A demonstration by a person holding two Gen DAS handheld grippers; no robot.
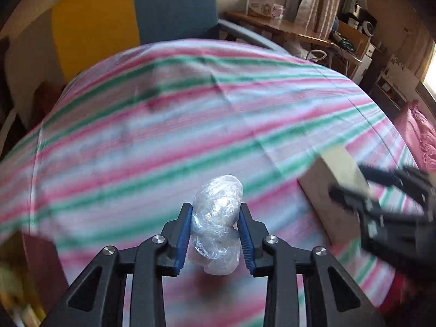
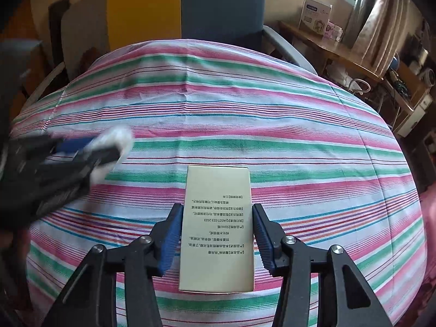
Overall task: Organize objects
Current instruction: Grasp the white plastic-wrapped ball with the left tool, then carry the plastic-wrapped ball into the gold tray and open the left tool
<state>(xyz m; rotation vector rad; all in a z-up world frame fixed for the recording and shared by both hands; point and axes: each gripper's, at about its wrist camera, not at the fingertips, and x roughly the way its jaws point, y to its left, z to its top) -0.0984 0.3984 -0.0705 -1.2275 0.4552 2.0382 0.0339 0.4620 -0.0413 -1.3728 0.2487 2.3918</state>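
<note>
My left gripper (image 1: 215, 209) is shut on a crumpled clear plastic-wrapped bundle (image 1: 218, 218) and holds it above the striped cloth (image 1: 163, 125). It shows blurred at the left of the right wrist view (image 2: 109, 147), with the bundle (image 2: 117, 135) as a white blur. A pale cream box with printed text (image 2: 218, 223) lies flat on the striped cloth (image 2: 245, 114) between the jaws of my right gripper (image 2: 216, 212). Its blue pads (image 2: 171, 234) stand on either side of the box, close to its edges with small gaps. The box (image 1: 335, 185) and right gripper (image 1: 351, 182) show blurred at the right of the left wrist view.
A blue and yellow chair back (image 2: 190, 8) stands behind the cloth-covered surface. A wooden desk (image 2: 327, 43) with a white carton (image 2: 316, 16) is at the back right. A dark red-brown object (image 1: 41, 267) sits at the lower left. Pink fabric (image 1: 417, 136) lies at the right.
</note>
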